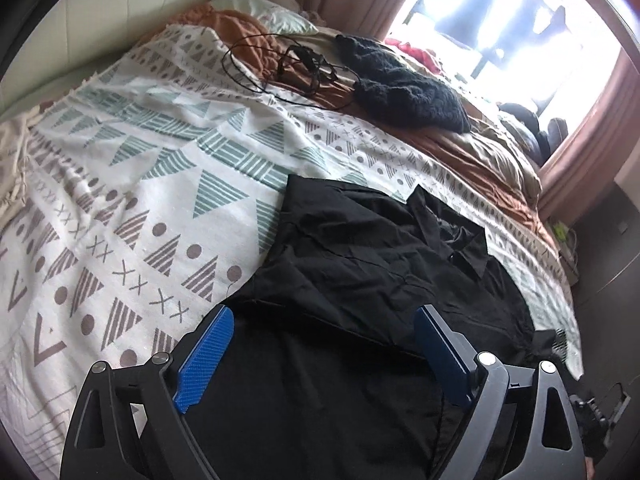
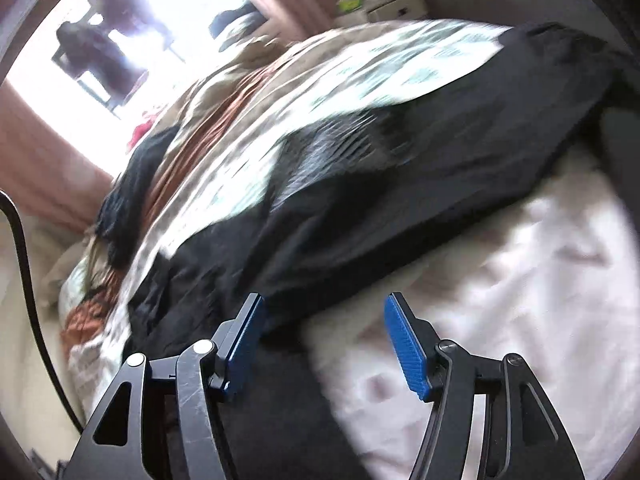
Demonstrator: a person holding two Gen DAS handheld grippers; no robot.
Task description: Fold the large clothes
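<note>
A large black shirt (image 1: 360,264) lies crumpled on the patterned bedspread (image 1: 132,184), collar toward the right. My left gripper (image 1: 324,316) is open, its blue pads wide apart just above the shirt's near part, holding nothing. In the blurred right wrist view the same black shirt (image 2: 400,192) stretches across the bed. My right gripper (image 2: 324,304) is open at the shirt's near edge, over the white bedspread (image 2: 500,300), holding nothing.
A dark knitted garment (image 1: 404,88) and a tangle of black cable (image 1: 296,68) lie farther up the bed on a rust-coloured blanket (image 1: 240,28). Pillows (image 1: 264,12) sit at the head. A bright window (image 1: 512,20) with pink curtains is behind. The bed's right edge drops to the floor.
</note>
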